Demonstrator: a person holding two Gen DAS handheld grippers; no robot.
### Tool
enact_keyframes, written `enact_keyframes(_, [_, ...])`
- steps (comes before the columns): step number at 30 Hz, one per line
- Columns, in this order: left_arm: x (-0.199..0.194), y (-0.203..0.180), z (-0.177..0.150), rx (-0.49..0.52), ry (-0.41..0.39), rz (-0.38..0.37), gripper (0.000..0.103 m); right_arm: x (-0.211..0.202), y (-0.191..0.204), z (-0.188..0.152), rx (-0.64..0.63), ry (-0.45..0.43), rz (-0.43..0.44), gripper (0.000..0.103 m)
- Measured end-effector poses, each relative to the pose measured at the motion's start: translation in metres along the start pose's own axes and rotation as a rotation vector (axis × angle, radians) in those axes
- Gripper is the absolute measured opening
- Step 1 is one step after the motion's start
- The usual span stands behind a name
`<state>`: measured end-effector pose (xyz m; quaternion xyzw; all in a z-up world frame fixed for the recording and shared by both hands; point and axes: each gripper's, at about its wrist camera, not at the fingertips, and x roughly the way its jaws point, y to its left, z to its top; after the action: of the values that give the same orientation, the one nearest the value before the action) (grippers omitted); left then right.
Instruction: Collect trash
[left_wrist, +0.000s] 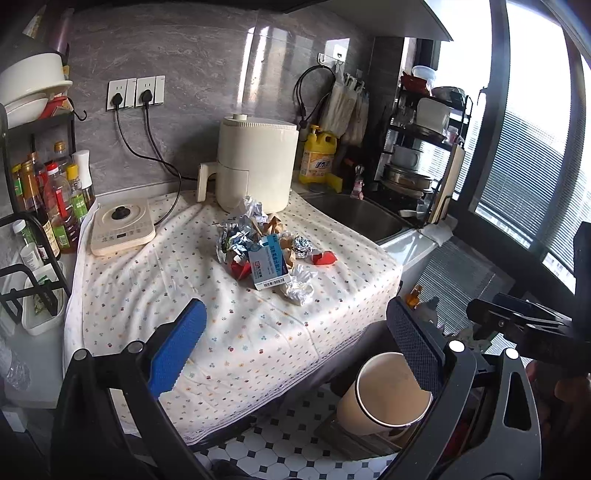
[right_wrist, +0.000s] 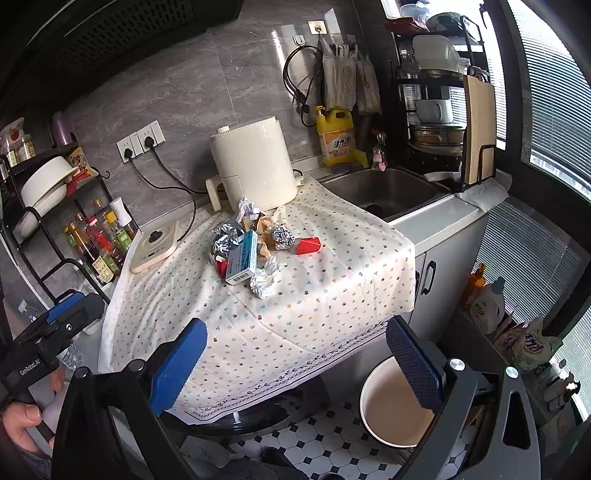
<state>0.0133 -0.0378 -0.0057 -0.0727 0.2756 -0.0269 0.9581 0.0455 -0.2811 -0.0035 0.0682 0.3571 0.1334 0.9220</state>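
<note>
Trash pile heaped mid-counter on the dotted cloth, just in front of the cream air fryer: crumpled foil wads, brown paper scraps, a foil ball, a blue-and-white medicine box lying flat on top, a red carton slightly apart to the right. Bare cloth all round the heap, widest toward the near edge, where the cloth hangs over the counter front. Induction hob to the left, sink to the right. Round bin on the tiled floor below the near right corner, empty inside. Left gripper and right gripper both held short of the counter edge, fingers spread wide, nothing between them.
</note>
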Motion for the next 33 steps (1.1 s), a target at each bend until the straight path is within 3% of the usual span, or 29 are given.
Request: enact_keyframes(33, [0.011,-0.012,0.007,-0.017,0.006,-0.006,0.097,0.011,-0.011,0.010,-0.024,0.016,-0.007,0.095])
